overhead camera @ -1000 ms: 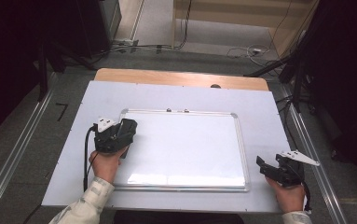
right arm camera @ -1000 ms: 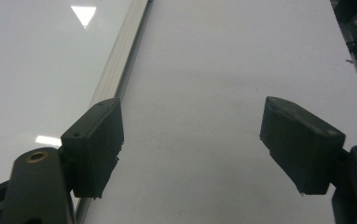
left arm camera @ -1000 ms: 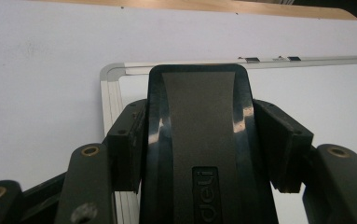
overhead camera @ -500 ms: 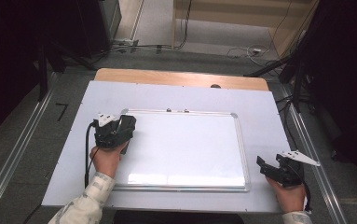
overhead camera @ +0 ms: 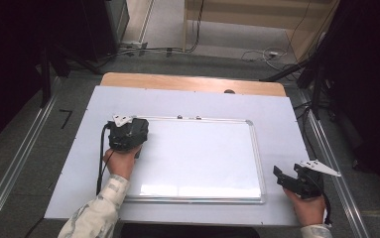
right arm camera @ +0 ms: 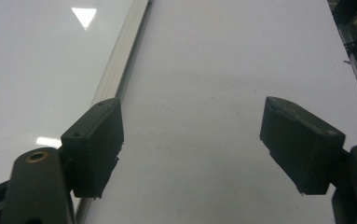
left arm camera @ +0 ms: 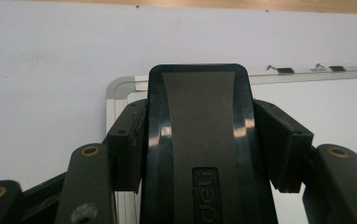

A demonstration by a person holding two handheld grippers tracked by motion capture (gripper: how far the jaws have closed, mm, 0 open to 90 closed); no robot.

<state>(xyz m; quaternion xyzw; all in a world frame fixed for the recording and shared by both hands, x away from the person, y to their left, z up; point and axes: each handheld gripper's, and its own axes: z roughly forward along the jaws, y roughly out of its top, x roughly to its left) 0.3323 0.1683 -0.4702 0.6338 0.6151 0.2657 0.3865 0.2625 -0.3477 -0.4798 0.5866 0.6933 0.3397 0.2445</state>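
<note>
A white whiteboard point(overhead camera: 202, 153) with a silver frame lies flat on the white-covered table point(overhead camera: 277, 111). My left gripper point(overhead camera: 128, 130) is over the board's far left corner and is shut on a black board eraser point(left arm camera: 199, 126). In the left gripper view, both pads press the eraser's sides, and the board's corner point(left arm camera: 120, 88) lies just ahead. My right gripper point(overhead camera: 289, 179) rests to the right of the board near the table's front edge. Its jaws stand open in the right gripper view point(right arm camera: 192, 140), with only bare table cover between them and the board's frame point(right arm camera: 120, 60) to the left.
Two small clips point(overhead camera: 187, 117) sit on the board's far frame. A strip of wooden tabletop point(overhead camera: 192, 82) shows beyond the white cover. Metal rails point(overhead camera: 326, 148) run along both sides of the table, and cables lie on the floor behind it.
My left gripper has slid with the eraser a little toward the board's far left corner and turned to point straight ahead. The right gripper has stayed put.
</note>
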